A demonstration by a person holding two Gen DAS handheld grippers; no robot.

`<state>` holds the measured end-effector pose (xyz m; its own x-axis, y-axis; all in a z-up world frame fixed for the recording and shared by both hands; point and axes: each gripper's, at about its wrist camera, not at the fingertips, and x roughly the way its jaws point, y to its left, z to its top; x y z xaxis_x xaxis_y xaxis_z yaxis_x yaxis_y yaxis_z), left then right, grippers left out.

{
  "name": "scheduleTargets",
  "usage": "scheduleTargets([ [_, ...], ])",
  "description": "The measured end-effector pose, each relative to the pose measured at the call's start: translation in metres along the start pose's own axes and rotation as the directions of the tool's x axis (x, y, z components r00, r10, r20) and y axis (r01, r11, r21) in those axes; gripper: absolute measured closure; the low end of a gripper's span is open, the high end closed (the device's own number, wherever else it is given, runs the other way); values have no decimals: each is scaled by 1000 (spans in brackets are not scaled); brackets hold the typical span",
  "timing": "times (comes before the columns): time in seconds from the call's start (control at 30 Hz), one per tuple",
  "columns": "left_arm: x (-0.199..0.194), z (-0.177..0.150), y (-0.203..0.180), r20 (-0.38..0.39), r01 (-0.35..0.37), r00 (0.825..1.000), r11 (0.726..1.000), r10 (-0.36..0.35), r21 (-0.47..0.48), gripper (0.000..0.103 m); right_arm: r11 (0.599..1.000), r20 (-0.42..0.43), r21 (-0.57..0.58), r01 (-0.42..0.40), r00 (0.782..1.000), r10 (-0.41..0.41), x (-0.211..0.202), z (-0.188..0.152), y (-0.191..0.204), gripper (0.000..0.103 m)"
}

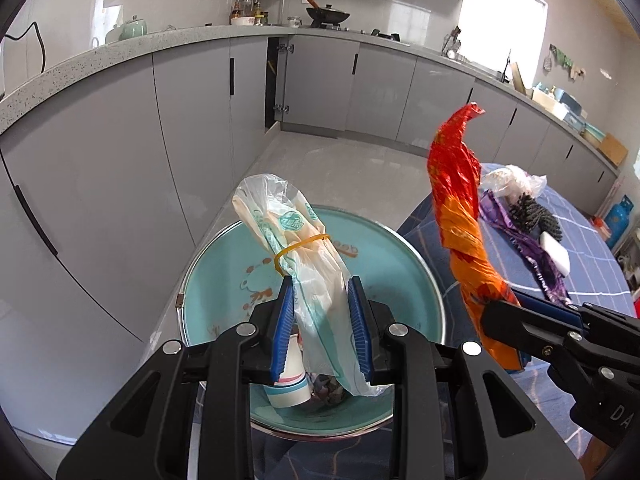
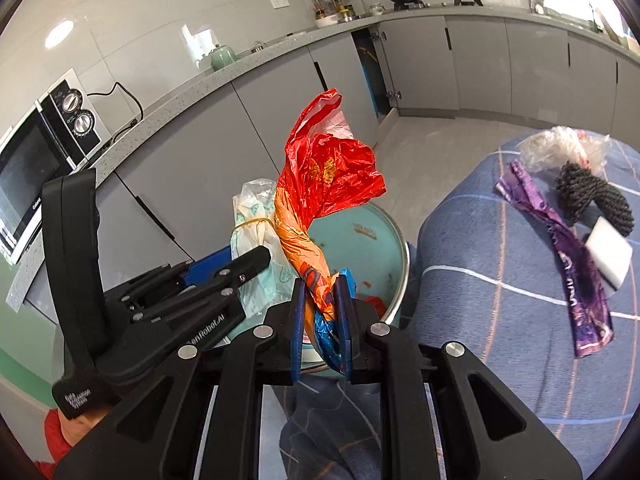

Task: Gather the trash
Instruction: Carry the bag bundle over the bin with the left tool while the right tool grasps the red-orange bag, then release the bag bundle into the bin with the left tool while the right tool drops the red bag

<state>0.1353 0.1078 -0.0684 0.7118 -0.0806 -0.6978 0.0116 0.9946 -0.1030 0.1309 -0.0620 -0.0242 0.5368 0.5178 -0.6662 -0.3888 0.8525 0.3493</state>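
My left gripper (image 1: 320, 292) is shut on a clear plastic bag (image 1: 300, 240) bound with a yellow rubber band, held over a teal basin (image 1: 400, 264). A paper cup (image 1: 286, 384) and dark scraps lie inside the basin. My right gripper (image 2: 322, 284) is shut on a twisted red-orange plastic bag (image 2: 320, 184), also above the teal basin (image 2: 376, 248). In the left wrist view the red-orange bag (image 1: 456, 200) stands upright to the right, pinched by the right gripper (image 1: 516, 300). The left gripper (image 2: 248, 260) appears at the left in the right wrist view.
A table with a blue checked cloth (image 2: 500, 280) lies to the right, carrying a purple wrapper (image 2: 568, 248), a white sponge (image 2: 610, 252), a black scrubber (image 2: 588, 196) and a crumpled clear bag (image 2: 560, 146). Grey kitchen cabinets (image 1: 120, 160) stand to the left and behind. A microwave (image 2: 36, 172) sits on the counter.
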Motion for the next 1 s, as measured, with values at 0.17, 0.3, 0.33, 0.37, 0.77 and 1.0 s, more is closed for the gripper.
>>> scheduleTargets([
  [0.17, 7, -1, 5, -17, -16, 1000, 1000, 16, -6, 75, 1000, -17, -9, 8, 1000, -8, 14, 0, 3, 87],
  [0.3, 11, -3, 6, -30, -26, 999, 1000, 26, -5, 75, 1000, -29, -4, 9, 1000, -10, 23, -2, 3, 87],
  [0.33, 12, -3, 6, -32, -28, 999, 1000, 28, -5, 75, 1000, -33, -1, 8, 999, -8, 25, -2, 2, 87],
  [0.37, 14, -3, 6, -35, -31, 999, 1000, 31, -4, 75, 1000, -37, 3, 6, 999, -6, 27, -2, 2, 87],
  [0.77, 23, -4, 7, -52, -79, 996, 997, 79, 6, 75, 1000, -49, 10, 16, 999, -16, 43, -5, -1, 83],
  [1.0, 26, -5, 10, -55, -97, 994, 995, 98, 12, 73, 1000, -43, 22, 15, 999, -14, 48, -9, -9, 76],
])
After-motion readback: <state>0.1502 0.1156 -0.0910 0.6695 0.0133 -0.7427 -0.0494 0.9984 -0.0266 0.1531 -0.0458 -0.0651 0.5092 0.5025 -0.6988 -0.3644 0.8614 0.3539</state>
